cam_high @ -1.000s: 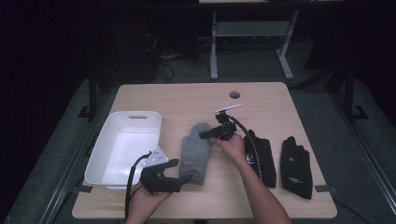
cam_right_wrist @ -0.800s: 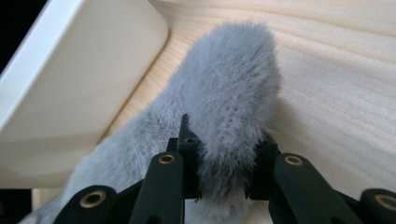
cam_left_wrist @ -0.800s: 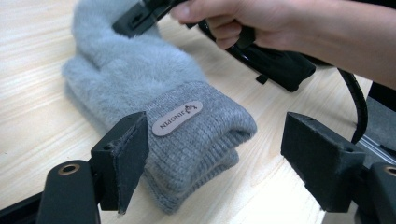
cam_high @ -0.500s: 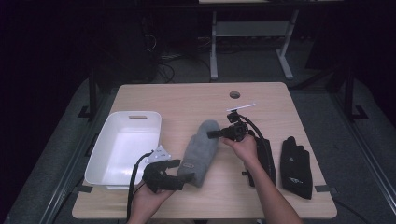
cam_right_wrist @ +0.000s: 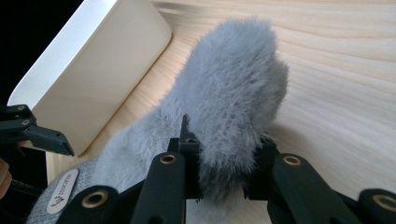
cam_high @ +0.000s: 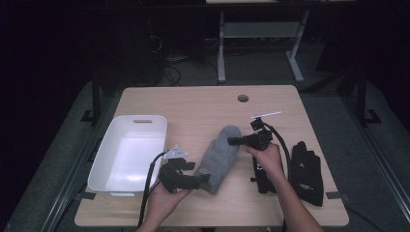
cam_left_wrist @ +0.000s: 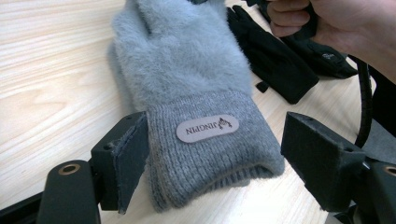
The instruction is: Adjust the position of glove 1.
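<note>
Right tongs (cam_right_wrist: 219,186) clench the grey glove's (cam_high: 220,157) fingertips; left tongs (cam_left_wrist: 233,158) (released) straddle its cuff, which could slip free.

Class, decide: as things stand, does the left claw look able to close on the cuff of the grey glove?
Probably yes. The left claw stands open with the cuff of the grey glove lying between its jaws, and nothing blocks them.
</note>
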`<action>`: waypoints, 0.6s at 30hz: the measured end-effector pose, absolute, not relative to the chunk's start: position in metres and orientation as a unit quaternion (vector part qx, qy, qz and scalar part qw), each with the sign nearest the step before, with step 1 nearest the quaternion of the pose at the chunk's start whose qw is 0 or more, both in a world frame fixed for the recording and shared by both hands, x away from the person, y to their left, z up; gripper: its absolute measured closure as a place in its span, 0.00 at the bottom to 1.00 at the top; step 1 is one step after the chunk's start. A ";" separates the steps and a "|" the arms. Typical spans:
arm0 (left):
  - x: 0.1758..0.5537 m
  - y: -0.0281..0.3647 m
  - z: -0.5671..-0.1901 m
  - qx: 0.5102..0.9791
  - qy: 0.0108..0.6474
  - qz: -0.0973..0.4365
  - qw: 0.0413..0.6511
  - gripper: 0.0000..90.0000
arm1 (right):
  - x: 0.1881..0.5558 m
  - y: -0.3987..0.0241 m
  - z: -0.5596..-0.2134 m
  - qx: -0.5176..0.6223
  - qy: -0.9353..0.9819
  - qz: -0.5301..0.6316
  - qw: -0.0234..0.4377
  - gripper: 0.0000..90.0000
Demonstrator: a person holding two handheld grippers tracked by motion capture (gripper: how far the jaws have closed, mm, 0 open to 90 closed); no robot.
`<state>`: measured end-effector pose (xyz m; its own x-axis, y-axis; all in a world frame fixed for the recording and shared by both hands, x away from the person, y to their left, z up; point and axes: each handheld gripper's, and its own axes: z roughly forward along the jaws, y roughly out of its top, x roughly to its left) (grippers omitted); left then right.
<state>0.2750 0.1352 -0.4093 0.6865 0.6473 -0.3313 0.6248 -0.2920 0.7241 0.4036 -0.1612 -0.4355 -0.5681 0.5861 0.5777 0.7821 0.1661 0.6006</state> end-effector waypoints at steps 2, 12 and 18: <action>0.278 0.131 -0.411 0.804 0.400 0.005 0.439 0.26 | 0.402 -0.165 -0.436 -0.456 -0.754 -0.461 0.105 0.82; 0.293 0.129 -0.424 0.790 0.441 -0.035 0.425 0.26 | 0.400 -0.168 -0.438 -0.448 -0.764 -0.455 0.093 0.81; 0.297 0.125 -0.436 0.792 0.459 -0.057 0.398 0.26 | 0.398 -0.168 -0.438 -0.448 -0.769 -0.449 0.087 0.81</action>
